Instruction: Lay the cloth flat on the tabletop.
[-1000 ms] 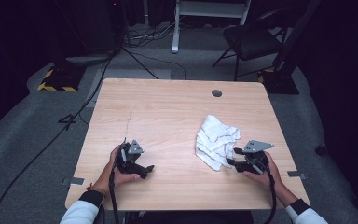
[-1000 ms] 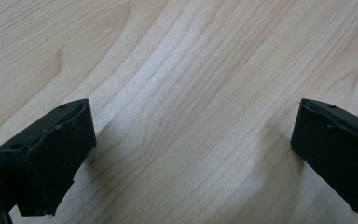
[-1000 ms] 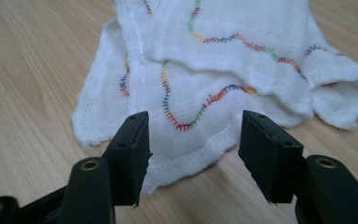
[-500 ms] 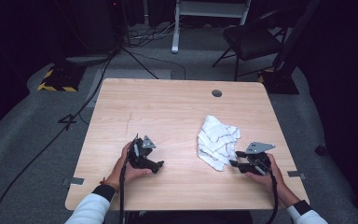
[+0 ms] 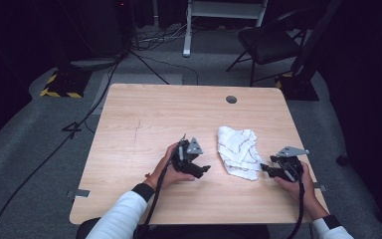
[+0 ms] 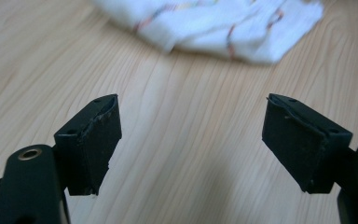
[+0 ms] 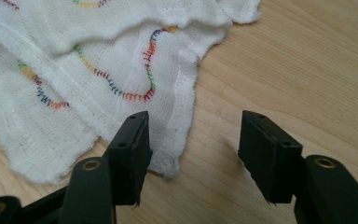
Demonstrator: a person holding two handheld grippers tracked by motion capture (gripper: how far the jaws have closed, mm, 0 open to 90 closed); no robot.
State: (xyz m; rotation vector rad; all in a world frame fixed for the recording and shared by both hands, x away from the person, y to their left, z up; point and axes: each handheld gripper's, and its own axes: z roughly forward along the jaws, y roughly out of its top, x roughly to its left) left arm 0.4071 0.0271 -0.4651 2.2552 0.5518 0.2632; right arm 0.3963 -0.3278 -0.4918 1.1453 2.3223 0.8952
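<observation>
My left gripper sits just left of the white cloth, jaws apart and just been narrowing, only bare desk between them. The cloth lies crumpled right of desk centre, with wavy coloured stitching. My right gripper is at the cloth's near right corner, jaws apart after opening a little; the hem lies between them, unpinched.

Left tool and right tool: black bodies, each topped by a grey three-cornered plate and trailing a black cable. Jaws were blocky black pads with small screw holes, on brass-eyed arms. Sleeves were white with dark cuffs.
</observation>
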